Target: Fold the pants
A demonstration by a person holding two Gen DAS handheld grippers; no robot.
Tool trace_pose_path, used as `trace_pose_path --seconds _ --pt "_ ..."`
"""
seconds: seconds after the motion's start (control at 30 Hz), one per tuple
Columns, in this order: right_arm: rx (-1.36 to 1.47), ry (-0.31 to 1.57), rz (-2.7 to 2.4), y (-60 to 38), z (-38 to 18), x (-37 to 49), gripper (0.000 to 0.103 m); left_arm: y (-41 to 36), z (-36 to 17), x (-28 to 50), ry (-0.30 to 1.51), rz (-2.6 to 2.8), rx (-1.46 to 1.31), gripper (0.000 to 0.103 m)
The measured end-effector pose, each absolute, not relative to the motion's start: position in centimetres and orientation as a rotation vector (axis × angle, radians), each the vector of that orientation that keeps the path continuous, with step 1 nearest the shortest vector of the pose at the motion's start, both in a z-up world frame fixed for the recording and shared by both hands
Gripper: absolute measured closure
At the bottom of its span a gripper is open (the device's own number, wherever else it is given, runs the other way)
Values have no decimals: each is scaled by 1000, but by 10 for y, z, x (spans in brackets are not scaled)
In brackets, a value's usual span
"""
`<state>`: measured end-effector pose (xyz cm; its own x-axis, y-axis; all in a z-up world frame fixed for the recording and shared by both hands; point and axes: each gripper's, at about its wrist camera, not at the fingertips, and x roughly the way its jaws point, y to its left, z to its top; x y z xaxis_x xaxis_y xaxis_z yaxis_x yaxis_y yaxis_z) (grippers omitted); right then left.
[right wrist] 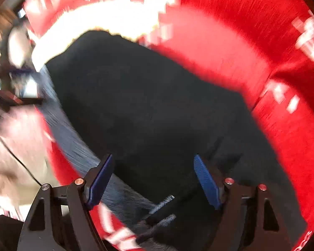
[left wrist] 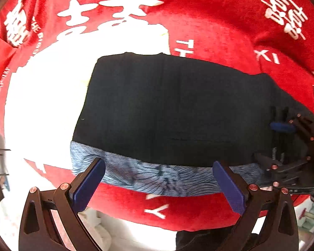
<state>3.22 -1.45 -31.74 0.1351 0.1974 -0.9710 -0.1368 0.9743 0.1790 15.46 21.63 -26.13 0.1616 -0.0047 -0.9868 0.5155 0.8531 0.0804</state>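
- The left gripper [left wrist: 158, 181] hangs over the near edge of the pants [left wrist: 167, 108] with its jaws wide apart and nothing between the blue ribbed pads; it points straight down at the cloth.
- The right gripper [right wrist: 152, 181] also stands with its jaws wide and nothing pinched between them, tilted steeply down over the dark fabric near the drawstring [right wrist: 157, 213]. Its view is smeared, so fine detail there is uncertain.
- The pants lie flat as a broad dark rectangle on the red blanket [left wrist: 209, 21], apparently already doubled over.
- Along the near edge runs a blue-grey patterned band [left wrist: 157, 177] with wavy lines, seemingly the waistband or lining, thicker than the rest.
- Handling, as a judgement: the cloth looks soft, light and limp, not fragile; it will sag and drag rather than hold shape, so each end wants its own grip.
- Best holds seem to be the corners of the patterned band, where the layers are thick enough for the pads to bite. A pinch mid-panel may lift only the top layer.
- The blanket looks plush, with white lettering [left wrist: 284, 16]; its pile may cling and pull the pants askew.
- Beyond the pants a white printed patch [left wrist: 52, 94] glares brightly.
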Motion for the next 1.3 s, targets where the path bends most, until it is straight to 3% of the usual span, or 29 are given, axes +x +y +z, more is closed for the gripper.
trace_pose_path --seconds 0.2,0.5,0.7,1.03,1.3 --pt "28 1400 261 -10 -318 31 18 211 -254 156 1299 -415 552 0" --pt "15 1392 200 1 -316 28 17 233 -273 186 1347 -465 526 0" --pt "20 1240 346 29 -247 29 17 257 -277 197 1370 -552 457 0" --pt "-107 1241 659 63 -236 174 16 299 -280 206 1347 -593 445 0" --pt "-231 1339 866 120 -279 241 16 322 -282 205 1328 -625 419 0"
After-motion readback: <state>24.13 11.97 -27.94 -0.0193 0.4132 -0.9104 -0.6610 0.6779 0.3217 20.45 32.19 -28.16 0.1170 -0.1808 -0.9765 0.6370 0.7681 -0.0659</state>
